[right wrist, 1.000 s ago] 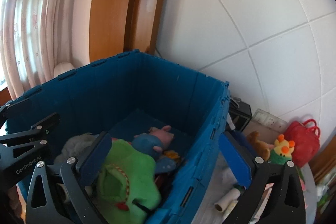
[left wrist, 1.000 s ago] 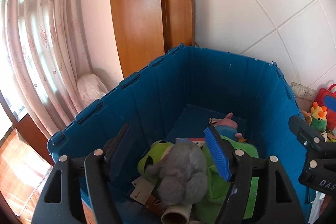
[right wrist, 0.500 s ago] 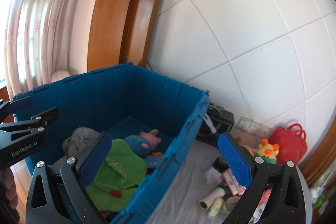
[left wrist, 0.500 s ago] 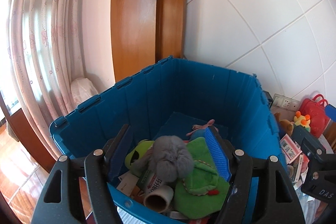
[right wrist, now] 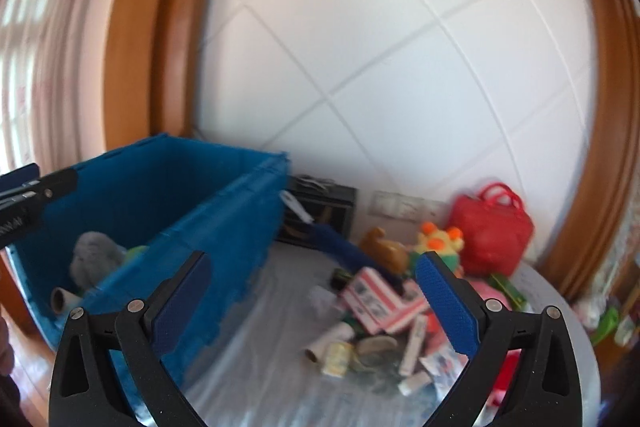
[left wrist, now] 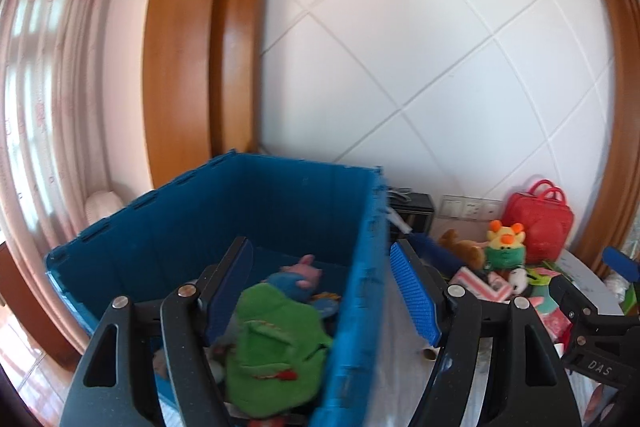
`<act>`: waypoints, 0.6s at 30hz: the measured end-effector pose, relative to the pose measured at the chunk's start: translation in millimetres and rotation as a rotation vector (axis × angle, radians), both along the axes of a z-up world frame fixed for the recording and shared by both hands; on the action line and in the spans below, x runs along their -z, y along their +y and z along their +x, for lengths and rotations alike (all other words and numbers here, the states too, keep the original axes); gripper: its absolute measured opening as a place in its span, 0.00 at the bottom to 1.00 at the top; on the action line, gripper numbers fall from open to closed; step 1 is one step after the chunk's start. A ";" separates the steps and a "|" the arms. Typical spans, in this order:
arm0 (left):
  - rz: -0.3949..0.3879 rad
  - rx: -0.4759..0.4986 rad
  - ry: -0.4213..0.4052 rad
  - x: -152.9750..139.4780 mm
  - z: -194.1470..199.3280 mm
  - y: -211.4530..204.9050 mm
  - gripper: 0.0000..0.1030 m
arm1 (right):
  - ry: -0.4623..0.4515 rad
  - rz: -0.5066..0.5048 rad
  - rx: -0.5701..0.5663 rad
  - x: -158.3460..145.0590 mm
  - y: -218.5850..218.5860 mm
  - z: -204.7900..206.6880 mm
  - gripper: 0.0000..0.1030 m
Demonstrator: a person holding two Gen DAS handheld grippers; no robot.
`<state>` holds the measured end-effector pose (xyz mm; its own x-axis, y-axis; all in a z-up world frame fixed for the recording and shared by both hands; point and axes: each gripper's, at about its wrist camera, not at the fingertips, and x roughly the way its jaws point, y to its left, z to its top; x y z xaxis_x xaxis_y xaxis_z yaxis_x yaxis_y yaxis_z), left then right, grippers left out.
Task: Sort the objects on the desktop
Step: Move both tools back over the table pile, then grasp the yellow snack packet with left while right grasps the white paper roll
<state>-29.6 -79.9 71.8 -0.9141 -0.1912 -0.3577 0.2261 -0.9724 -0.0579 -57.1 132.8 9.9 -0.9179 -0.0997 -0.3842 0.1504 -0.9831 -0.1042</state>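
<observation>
Both grippers are swinging rightward, away from the blue crate (left wrist: 256, 227) and toward the clutter on the table, which was mostly out of sight a second ago. The crate is sitting at the left, already holding a green plush (left wrist: 276, 343), a pink-and-blue soft toy (left wrist: 300, 273) and a grey furry toy (right wrist: 94, 259) beside a cardboard tube (right wrist: 60, 299).

The unsorted heap is lying to the right on the pale table (right wrist: 260, 359): a pink-and-white carton (right wrist: 376, 301), a small roll (right wrist: 330, 341), a yellow-and-green plush (left wrist: 505, 247), a brown plush (right wrist: 386, 253) and a red handbag (right wrist: 492, 231) at the far edge by the tiled wall.

These things are looking light. The plush will likely squash softly and suit a pinch across the body; the carton is probably stiff, best taken across its narrow sides.

The left gripper (left wrist: 320, 291) is hovering over the crate's right wall, fingers spread apart and holding nothing. The right gripper (right wrist: 316, 303) is hanging above the heap, its fingers likewise wide and unloaded.
</observation>
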 end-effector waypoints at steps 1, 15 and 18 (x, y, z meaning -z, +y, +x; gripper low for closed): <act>0.002 0.020 0.002 -0.4 -2.7 12.8 0.69 | -0.011 -0.015 0.032 3.7 25.1 -0.7 1.00; -0.016 0.236 -0.143 56.1 -63.2 152.8 0.72 | -0.273 -0.066 0.419 93.6 257.9 -8.8 1.00; -0.022 0.257 -0.207 82.1 -79.2 170.9 0.72 | -0.356 -0.072 0.440 122.4 281.4 -15.2 1.00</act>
<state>-108.9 91.0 -10.3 -0.8420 0.0261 -0.5388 -0.0218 -0.9997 -0.0143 -72.3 414.2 -112.4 -0.6940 0.2251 -0.6838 -0.2610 -0.9639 -0.0524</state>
